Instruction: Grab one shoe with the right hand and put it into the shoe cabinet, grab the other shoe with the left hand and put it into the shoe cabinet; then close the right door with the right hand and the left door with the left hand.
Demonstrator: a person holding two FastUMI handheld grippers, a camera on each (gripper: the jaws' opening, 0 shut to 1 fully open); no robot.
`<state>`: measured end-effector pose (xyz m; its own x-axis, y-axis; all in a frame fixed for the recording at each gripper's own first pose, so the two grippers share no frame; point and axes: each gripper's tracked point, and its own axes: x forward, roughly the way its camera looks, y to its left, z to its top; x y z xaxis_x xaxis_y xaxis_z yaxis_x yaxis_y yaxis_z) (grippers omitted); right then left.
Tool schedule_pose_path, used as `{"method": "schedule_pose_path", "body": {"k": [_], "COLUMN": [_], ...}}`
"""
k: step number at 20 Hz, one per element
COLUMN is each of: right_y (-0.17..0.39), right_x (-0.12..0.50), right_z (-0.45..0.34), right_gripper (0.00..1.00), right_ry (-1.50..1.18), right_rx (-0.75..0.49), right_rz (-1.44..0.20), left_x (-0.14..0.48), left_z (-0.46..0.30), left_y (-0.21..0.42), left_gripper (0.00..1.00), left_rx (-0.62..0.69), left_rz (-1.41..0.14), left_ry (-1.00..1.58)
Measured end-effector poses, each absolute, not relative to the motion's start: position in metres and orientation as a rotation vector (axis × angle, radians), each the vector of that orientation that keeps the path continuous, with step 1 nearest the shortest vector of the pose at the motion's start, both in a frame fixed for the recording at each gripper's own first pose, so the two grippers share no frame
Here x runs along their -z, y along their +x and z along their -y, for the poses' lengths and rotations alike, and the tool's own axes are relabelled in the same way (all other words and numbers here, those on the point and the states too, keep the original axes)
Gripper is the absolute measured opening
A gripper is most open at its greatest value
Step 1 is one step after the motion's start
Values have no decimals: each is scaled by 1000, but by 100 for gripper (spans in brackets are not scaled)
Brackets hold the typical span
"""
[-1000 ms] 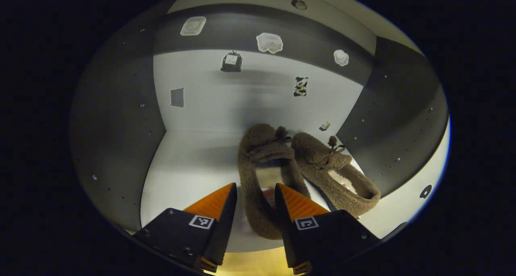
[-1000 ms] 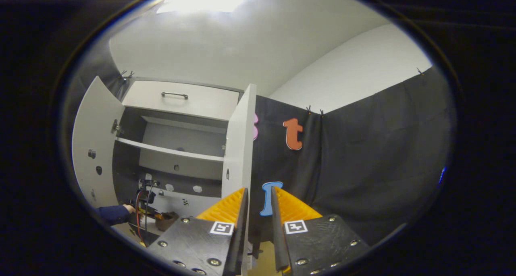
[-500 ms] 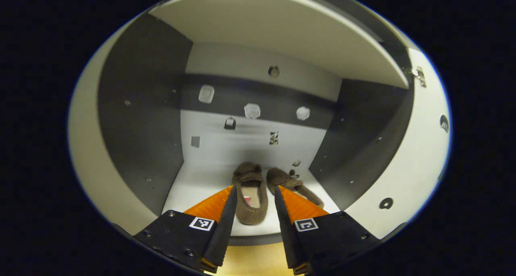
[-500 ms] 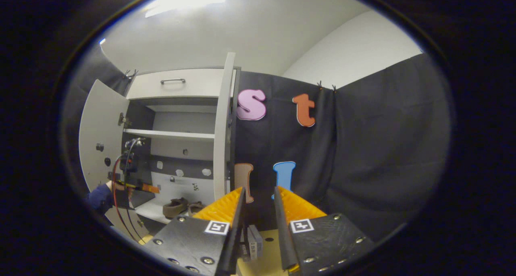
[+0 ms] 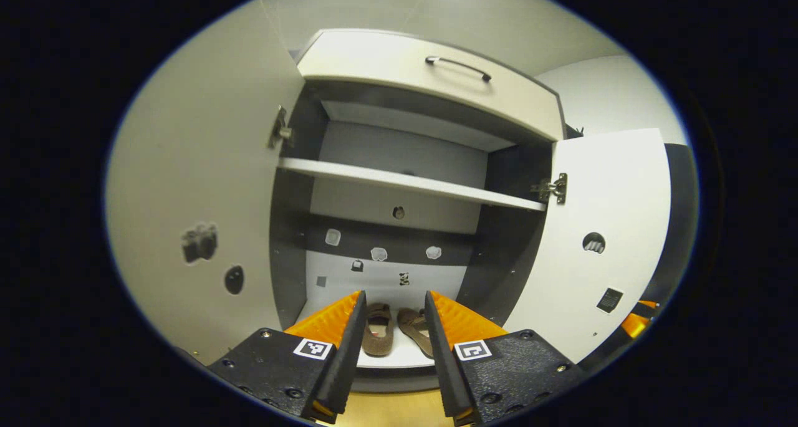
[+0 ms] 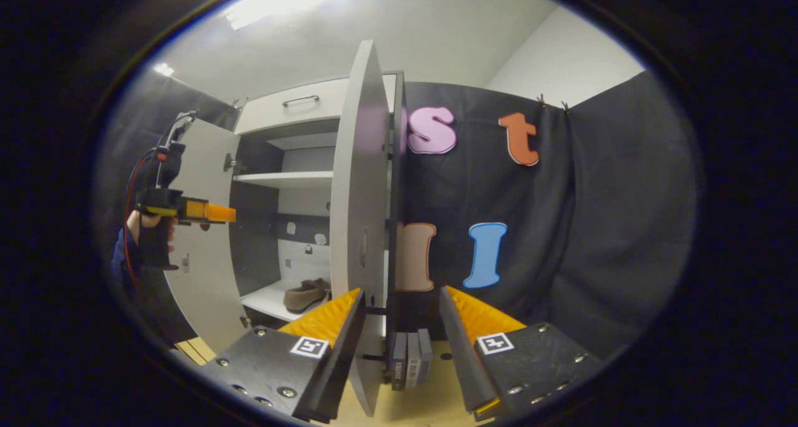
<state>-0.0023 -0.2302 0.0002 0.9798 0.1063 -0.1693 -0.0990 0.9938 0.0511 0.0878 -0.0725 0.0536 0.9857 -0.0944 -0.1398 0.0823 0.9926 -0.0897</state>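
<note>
On the bottom shelf of the cabinet both shoes lie side by side, so the left gripper hangs empty and parted while the right gripper, fingers spread, straddles the right door edge, likely to swing it closed.

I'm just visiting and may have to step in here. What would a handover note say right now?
Left hand-held gripper: open, empty, in front of the cabinet.
Right hand-held gripper: open, straddling the right door edge, not clamped.
Both shoes lie side by side on the bottom shelf.
Done: shoes stowed.
Left: close the right door, then the left door; both stand open.
</note>
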Motion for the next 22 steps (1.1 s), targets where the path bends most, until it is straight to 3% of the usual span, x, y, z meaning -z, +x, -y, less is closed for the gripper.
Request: {"method": "schedule_pose_path", "body": {"k": [1, 2, 3, 5, 6, 7, 10, 12, 14, 17, 18, 20, 22], "right_y": [1, 2, -4, 2, 3, 3, 4, 7, 11, 9, 10, 13, 16], "right_x": [8, 14, 13, 13, 14, 18, 28, 34, 40, 41, 40, 45, 45], "right_z": [225, 221, 219, 228, 232, 234, 244, 238, 231, 224, 219, 205, 185], "right_gripper": [77, 98, 97, 98, 98, 97, 99, 100, 100, 97, 93, 97, 98], "right_ry": [45, 56, 76, 126, 146, 159, 155, 149, 135, 136, 150, 182, 204], "right_rx": [-132, -162, -177, -179, -178, -182, -179, -209, -235, -278, -299, -347, -393], "right_rz": [-189, -202, -202, -188, -189, -200, -231, -246, -258, -261, -265, -274, -280], "left_x": [-58, -63, -64, -64, -64, -62, -63, -65, -76, -87, -88, -88, -89], "left_z": [74, 71, 69, 60, 56, 52, 41, 30, 20, 1, -7, -22, -32], "left_y": [77, 66, 58, 42, 36, 30, 15, 3, -8, -24, -31, -42, -50], "left_gripper": [52, 60, 68, 64, 73, 72, 93, 96, 93, 96, 92, 96, 92], "left_rx": [92, 86, 80, 62, 55, 45, 7, -31, -59, -105, -125, -165, -192], "left_rz": [-137, -126, -123, -125, -129, -141, -129, -115, -86, -56, -56, -61, -63], "left_ry": [-75, -72, -72, -72, -63, -47, -16, -19, -30, -35, -31, -20, -16]}}
